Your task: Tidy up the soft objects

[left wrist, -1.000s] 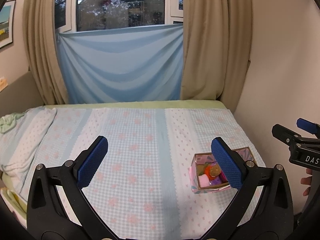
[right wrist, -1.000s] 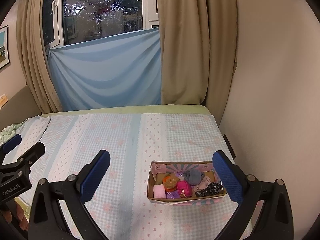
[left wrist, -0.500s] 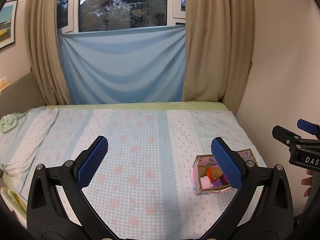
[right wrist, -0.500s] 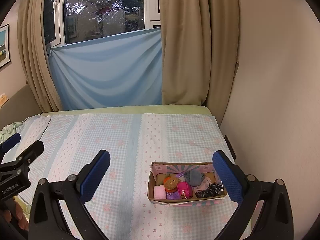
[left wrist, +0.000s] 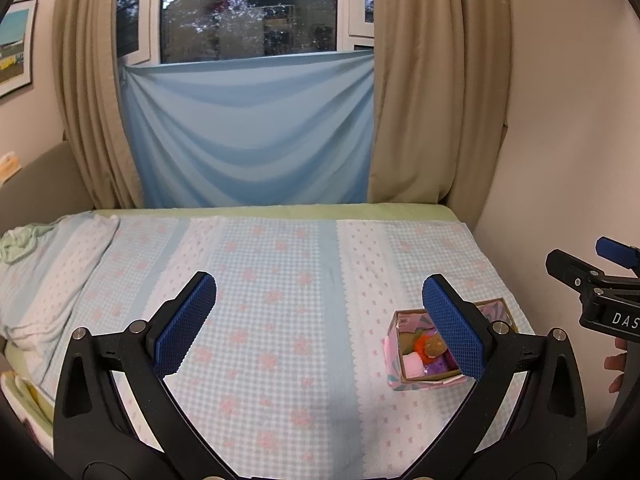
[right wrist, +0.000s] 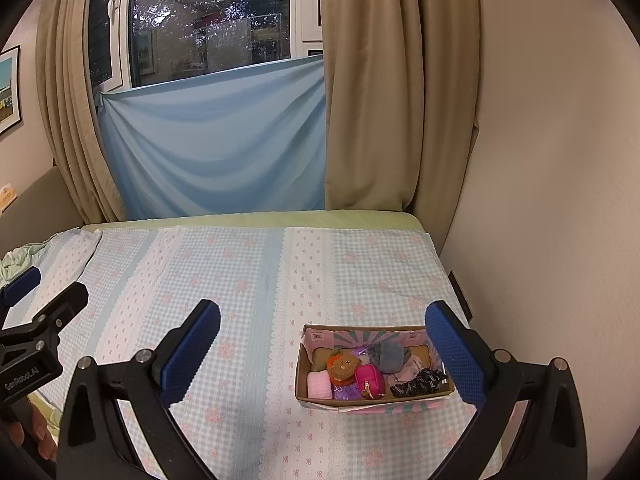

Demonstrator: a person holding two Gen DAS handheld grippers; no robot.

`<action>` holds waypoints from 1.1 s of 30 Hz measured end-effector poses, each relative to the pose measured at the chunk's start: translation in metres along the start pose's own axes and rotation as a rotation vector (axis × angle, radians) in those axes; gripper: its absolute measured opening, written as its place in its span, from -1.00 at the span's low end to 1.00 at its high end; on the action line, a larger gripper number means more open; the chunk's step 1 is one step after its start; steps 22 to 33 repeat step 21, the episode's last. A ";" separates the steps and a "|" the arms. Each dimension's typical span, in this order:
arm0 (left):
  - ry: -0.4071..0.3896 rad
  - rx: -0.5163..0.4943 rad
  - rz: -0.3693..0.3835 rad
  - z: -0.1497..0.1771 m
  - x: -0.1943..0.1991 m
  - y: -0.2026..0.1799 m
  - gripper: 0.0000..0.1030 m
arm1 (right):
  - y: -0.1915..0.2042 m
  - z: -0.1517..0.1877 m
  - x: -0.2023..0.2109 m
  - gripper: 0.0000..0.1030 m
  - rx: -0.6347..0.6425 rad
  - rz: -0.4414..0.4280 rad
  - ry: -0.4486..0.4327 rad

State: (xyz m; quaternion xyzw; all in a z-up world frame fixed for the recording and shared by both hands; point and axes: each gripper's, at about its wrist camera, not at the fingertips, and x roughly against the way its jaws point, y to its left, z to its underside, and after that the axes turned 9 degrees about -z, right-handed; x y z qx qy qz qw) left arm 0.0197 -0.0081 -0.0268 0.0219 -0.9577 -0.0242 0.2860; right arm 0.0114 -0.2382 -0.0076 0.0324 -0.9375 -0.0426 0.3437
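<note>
Plainly, both tongs hang wide open and empty above the checked bedspread (right wrist: 240,272). The right gripper (right wrist: 320,344) has the cardboard box (right wrist: 372,398) of soft objects just inside its right finger, with a brown plush (right wrist: 343,365) and pink pouch (right wrist: 370,378) packed within. The left gripper (left wrist: 320,320) sees that box (left wrist: 404,384) partly behind its right finger.

In the left wrist view, the blue-padded finger (left wrist: 454,330) of the left claw (left wrist: 320,326) covers the right half of the open patterned cardboard box (left wrist: 394,354), hiding most of the soft items inside. The right claw (left wrist: 600,268) is cut off by that picture's right edge. In the right wrist view, the purple packet (right wrist: 346,392) in the box is too small to identify.
</note>
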 end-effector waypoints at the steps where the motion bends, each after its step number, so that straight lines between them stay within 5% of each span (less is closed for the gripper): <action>1: 0.000 0.001 0.001 0.000 0.000 0.000 0.99 | 0.000 0.000 0.000 0.98 0.000 0.000 0.000; 33: -0.067 -0.012 -0.013 0.001 -0.001 0.004 0.99 | 0.004 0.000 -0.012 0.98 0.008 -0.003 0.020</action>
